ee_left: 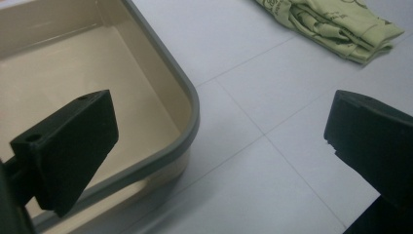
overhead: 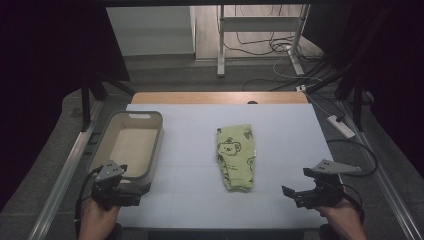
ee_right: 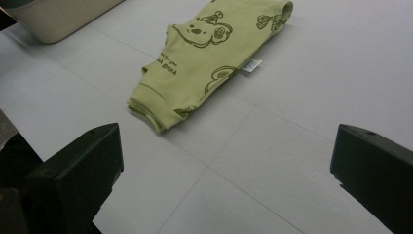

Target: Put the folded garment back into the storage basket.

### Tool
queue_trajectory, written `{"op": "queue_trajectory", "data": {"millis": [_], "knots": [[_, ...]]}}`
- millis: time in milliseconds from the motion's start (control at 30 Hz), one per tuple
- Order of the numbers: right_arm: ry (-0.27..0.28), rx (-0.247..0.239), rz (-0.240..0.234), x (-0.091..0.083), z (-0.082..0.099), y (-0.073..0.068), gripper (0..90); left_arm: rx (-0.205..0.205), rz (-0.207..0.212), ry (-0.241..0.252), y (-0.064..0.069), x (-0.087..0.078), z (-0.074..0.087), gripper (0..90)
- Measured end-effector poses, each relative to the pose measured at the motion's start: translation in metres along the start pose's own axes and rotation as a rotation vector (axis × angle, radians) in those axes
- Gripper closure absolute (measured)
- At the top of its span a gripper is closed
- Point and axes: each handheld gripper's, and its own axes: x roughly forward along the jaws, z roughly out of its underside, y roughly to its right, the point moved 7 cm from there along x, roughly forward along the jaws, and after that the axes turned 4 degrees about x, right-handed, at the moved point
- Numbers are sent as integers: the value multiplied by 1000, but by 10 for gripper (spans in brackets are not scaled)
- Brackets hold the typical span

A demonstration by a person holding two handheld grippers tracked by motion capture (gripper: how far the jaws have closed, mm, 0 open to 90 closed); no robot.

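One folded green printed garment (overhead: 235,157), mid-table, long axis running away from me. My right gripper (overhead: 306,190), jaws spread, empty, sits nearer its near end; left gripper (overhead: 121,192), spread, hovers by the beige bin (overhead: 156,135).
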Motion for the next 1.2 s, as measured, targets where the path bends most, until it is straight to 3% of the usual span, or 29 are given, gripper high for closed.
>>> {"op": "queue_trajectory", "data": {"millis": [400,1200], "knots": [[31,-21,-34,4,-9,-6,0,8,22,-14,1,9,-10,0],[10,-44,-104,22,-18,-19,0,68,79,-18,2,39,-44,0]]}}
